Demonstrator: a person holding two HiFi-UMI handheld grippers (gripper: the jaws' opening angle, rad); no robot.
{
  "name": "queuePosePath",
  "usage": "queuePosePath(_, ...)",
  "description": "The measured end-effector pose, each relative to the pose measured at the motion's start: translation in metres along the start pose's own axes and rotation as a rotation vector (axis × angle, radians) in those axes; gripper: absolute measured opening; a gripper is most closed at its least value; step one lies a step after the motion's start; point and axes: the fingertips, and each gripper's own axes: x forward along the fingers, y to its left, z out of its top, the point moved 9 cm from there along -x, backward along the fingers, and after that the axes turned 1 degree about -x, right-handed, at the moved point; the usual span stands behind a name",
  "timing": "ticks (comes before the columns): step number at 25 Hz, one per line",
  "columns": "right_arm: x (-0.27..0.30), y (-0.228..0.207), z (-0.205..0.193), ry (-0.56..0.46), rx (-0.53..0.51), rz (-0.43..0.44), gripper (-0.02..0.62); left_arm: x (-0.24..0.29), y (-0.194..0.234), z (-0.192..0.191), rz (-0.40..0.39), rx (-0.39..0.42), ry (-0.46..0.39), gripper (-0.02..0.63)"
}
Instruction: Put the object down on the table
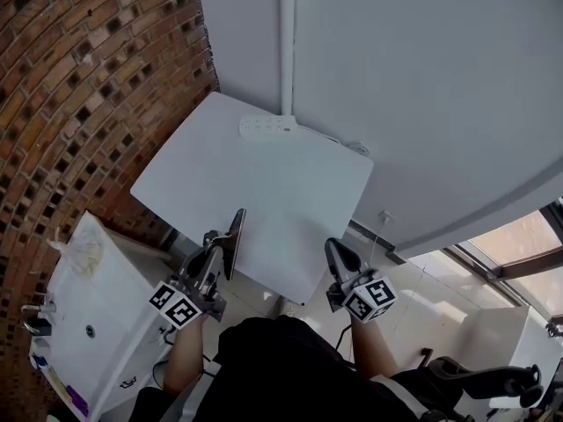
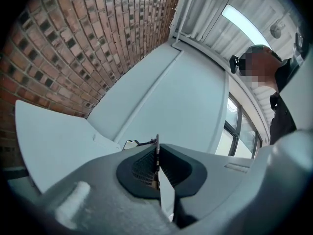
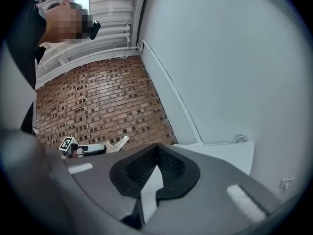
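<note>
The thin panel clamped in the left gripper shows only a dark face in the head view and a bare edge in the left gripper view, so what it is cannot be told. That gripper's grey body hides the near part of the table. The white cabinet runs off the bottom edge, and the small things along its rim are too small to name. A black frame is cut off at the bottom right corner

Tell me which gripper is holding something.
The left gripper: its jaws clamp a thin flat panel edge-on. The right gripper is shut on nothing.
</note>
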Motion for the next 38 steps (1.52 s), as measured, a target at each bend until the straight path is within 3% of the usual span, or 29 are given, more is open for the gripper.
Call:
queuePosePath(9, -0.006, -0.040, -0.015, 0.072, 0.051, -0.030, 0.006, 0.027, 0.009, -0.040, 0.034, -0.137, 0.052, 0.003)
queuePosePath(19, 0.029, -0.051, -0.041, 0.241, -0.040, -0.053, 0.006, 0.063, 0.058, -0.066, 0.083, -0.258, 0.089, 0.003)
queuePosePath(29, 0.060, -0.058, -0.084, 0.358, 0.074, -0.109, 0.006, 0.076, 0.123, -0.113, 0.168, -0.486, 0.109, 0.003)
queuePosePath(34, 0.072, -0.060, -0.103, 0.435, 0.108, -0.121, 0.006, 0.094, 0.138, -0.137, 0.168, -0.491, 0.205, 0.003)
queuePosePath(38, 0.082, -0.060, -0.113, 0.471, 0.136, -0.112, 0.006, 0.109, 0.152, -0.150, 0.219, -0.485, 0.244, 0.003)
